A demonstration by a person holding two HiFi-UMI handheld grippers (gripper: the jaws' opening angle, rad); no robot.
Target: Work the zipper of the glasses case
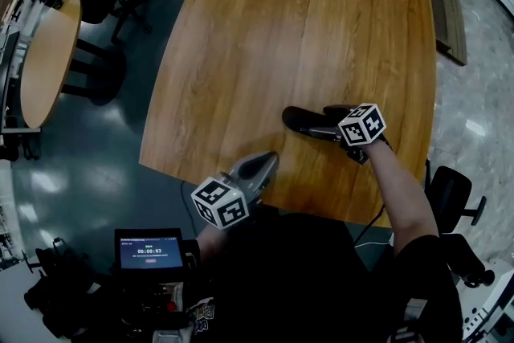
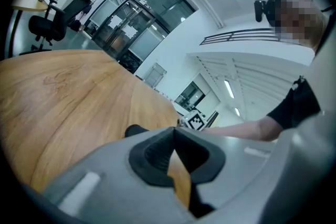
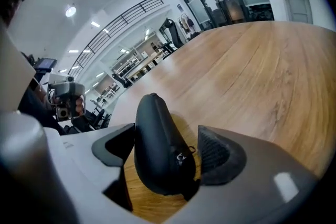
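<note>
Black glasses case [image 1: 303, 122] lies on worktop [image 1: 289, 36] between the wide-open jaws of right gripper [image 3: 167, 134], pads not pressing it. Left gripper [image 2: 174, 131] is closed and empty, over the worktop's near edge.

Matt black glasses case [image 3: 157, 149] on smooth, satin wood-grain table [image 1: 305, 28]

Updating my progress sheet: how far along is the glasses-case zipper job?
Done: nothing visible; the glasses case looks closed on the table. In hand: the right hand-held gripper straddles it, jaws open, not gripping. Still to do: clamp it and work the zipper pull; the left hand-held gripper is shut, empty.
</note>
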